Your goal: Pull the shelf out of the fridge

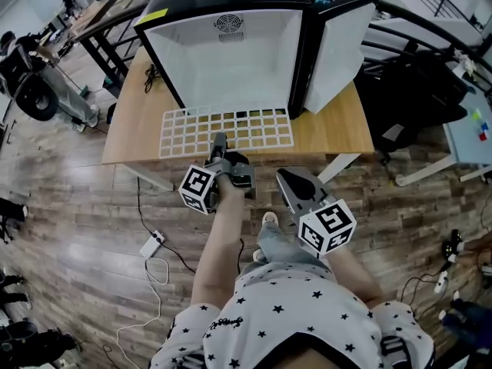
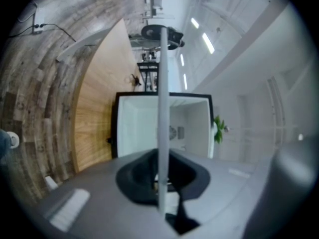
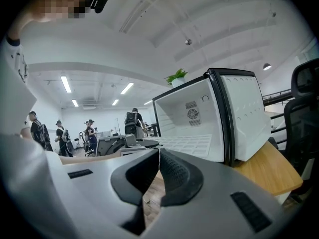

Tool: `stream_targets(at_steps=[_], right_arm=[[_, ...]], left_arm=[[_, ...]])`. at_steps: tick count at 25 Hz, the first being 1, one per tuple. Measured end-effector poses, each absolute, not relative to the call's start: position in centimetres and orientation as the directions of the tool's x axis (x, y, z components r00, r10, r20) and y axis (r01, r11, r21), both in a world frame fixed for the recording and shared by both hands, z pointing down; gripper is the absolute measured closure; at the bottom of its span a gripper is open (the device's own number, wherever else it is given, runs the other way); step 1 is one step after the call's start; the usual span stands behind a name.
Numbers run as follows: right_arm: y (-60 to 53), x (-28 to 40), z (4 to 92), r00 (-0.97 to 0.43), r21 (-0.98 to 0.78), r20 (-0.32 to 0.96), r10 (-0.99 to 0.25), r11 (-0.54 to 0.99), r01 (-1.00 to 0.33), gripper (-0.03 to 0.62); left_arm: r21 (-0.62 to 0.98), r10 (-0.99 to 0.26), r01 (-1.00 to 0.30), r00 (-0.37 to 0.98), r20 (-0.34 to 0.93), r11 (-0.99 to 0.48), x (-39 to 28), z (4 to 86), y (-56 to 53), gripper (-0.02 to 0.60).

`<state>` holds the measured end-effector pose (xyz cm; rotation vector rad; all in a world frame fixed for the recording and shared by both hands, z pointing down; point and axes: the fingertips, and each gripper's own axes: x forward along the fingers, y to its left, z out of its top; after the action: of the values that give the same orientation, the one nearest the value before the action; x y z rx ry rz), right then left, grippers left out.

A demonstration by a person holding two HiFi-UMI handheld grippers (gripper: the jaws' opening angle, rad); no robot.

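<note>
Head view is showing the left tool (image 1: 219,143) clamping the near edge of the shelf (image 1: 254,129). Drawing it out level, clear of the fridge (image 1: 223,60), seems best. The right tool (image 1: 287,178) is hanging shut, empty.

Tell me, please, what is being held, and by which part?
The left gripper grips the shelf by its front edge; the right gripper holds nothing.

Star-printed white shirt (image 1: 292,314); grey tools (image 1: 219,141) (image 1: 283,177) with black-and-white marker cubes (image 1: 200,188) (image 1: 327,227).
</note>
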<state>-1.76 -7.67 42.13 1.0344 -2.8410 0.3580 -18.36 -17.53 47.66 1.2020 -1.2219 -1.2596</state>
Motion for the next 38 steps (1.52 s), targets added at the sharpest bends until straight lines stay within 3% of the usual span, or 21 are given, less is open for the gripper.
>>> stream_targets(at_steps=[38], right_arm=[[2.2, -2.9, 41.8, -0.835, -0.138, 0.138, -0.533, 0.824, -0.549, 0.572]], left_arm=[[1.0, -0.999, -0.016, -0.052, -0.005, -0.004, -19.3, 50.7, -1.0, 0.549]])
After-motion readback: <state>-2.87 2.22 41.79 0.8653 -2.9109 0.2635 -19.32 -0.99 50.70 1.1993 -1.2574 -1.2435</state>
